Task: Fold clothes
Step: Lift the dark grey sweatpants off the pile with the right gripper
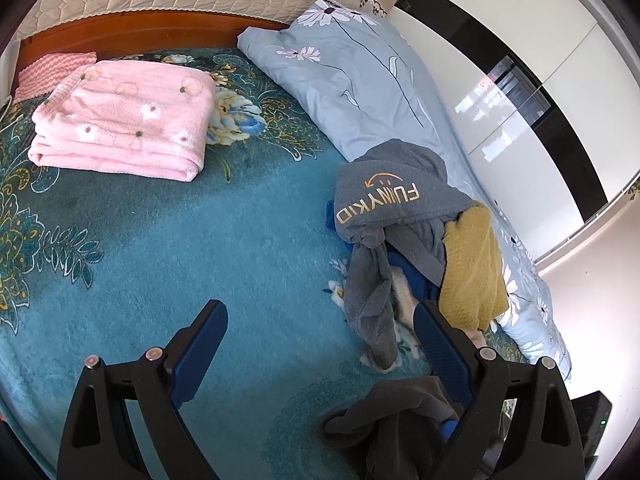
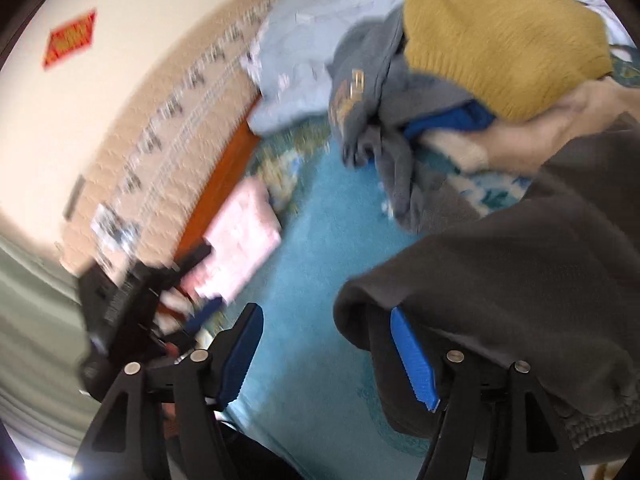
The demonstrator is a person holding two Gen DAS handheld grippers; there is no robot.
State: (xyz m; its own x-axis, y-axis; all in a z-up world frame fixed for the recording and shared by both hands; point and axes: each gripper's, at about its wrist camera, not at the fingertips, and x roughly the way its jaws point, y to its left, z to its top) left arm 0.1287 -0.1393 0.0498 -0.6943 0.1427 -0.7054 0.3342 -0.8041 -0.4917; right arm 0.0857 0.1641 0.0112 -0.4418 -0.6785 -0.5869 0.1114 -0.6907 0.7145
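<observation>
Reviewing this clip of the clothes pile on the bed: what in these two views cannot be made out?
- Blue garment, left wrist view: buried under the grey hoodie and yellow sweater; type unclear.
- Dark grey garment, right wrist view: draped over one finger of the right gripper, cut off by the edge; shape unknown.
- Red wall sign, right wrist view: motion blur makes it unreadable.
- Left gripper: open, empty.

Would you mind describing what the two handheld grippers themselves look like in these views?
Both look alike. The left gripper and right gripper each have matte black angular arms with triangular cut-outs, round silver pivot pins, and two jaws faced with ribbed blue pads. A thin black cable runs by the right one. No sleeve shows.
</observation>
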